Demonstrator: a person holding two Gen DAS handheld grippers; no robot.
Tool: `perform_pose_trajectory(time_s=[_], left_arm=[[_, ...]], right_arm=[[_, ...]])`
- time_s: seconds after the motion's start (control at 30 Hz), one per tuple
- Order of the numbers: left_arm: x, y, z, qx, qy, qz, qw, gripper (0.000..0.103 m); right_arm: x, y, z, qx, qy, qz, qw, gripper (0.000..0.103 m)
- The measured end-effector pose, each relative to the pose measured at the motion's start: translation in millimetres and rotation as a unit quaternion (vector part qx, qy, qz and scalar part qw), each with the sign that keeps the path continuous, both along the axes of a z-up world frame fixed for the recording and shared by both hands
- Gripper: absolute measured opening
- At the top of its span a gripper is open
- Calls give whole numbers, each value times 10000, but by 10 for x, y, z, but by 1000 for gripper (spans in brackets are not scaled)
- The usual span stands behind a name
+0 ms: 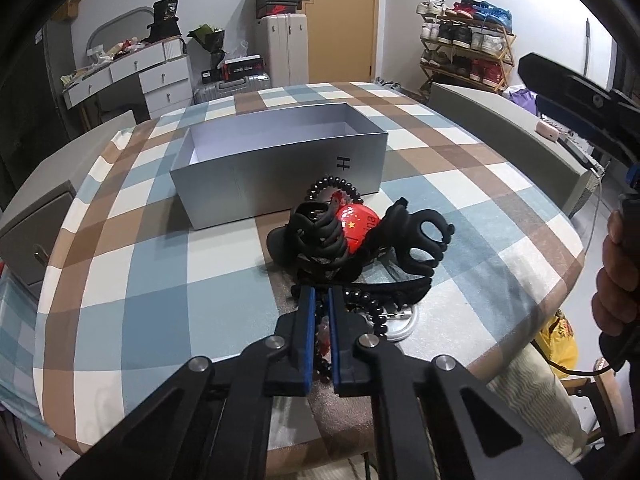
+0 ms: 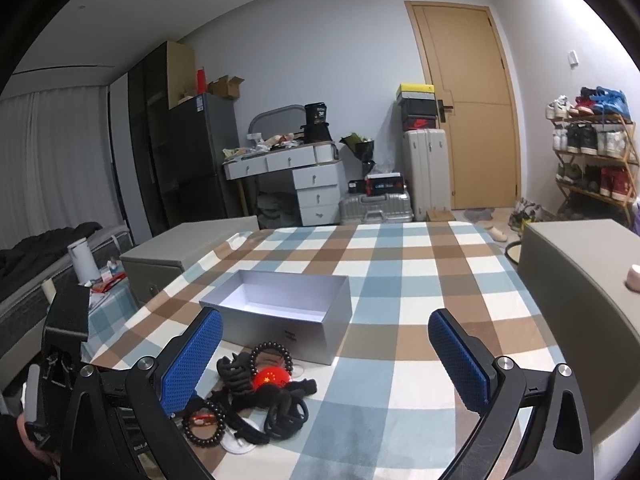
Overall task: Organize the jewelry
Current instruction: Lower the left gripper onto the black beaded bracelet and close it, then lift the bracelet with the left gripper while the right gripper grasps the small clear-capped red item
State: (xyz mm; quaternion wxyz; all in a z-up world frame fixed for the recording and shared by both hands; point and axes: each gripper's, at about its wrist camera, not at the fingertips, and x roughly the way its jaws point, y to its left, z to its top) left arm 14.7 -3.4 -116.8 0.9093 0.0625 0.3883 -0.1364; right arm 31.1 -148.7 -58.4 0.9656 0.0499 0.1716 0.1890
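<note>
Now the left gripper [image 1: 323, 300] is pinched tight on a dark bead bracelet [image 1: 362, 300] at the near edge of the jewelry pile [image 1: 352, 236], just in front of the silver box [image 1: 280, 160]; the right gripper [image 2: 324, 356] hangs spread wide.

Black hair claw [image 1: 320, 236] hides most of the red badge [image 1: 360, 226].

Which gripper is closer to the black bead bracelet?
Left. The left gripper is shut on the bead bracelet. The right gripper is open, held off the pile, touching nothing.
</note>
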Motion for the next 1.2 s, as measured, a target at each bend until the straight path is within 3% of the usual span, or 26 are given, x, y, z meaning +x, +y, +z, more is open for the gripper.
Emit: perform_pose_trajectory(time_s=[0.2,0.37,0.4,0.5,0.53,0.63,0.87,0.93,1.0,1.2], left_arm=[[26,43,13,-210,51,-40,9998,0],[-22,192,88,-620,-19,-43,9981,1],[-18,214,82,-686,58,-72,9976,7],[-16,261,9,-760,180,-16,9969,47],[-29,265,-12,-805,180,-4,9966,50],[-37,216,-60,-949,320,-150,9949,50],[18,110,-154,-723,573,-240,9954,47],[40,118,-180,-681,689,-194,9951,21],[51,119,-212,-591,792,-150,9950,10],[-43,103,-132,-338,555,-81,9979,8]], right_arm=[[10,-8,-20,15,62,-10,10000,103],[24,-7,-29,13,106,16,9999,103],[27,-4,-34,10,110,19,9999,103],[39,10,-58,29,149,49,9999,103],[47,22,-63,24,166,58,9998,103],[39,39,-69,-6,156,94,9998,103],[16,57,-43,-76,96,98,9999,103],[18,58,-42,-70,116,93,9999,103],[16,57,-48,-59,135,89,9999,103],[17,69,-49,-72,134,97,9998,103]])
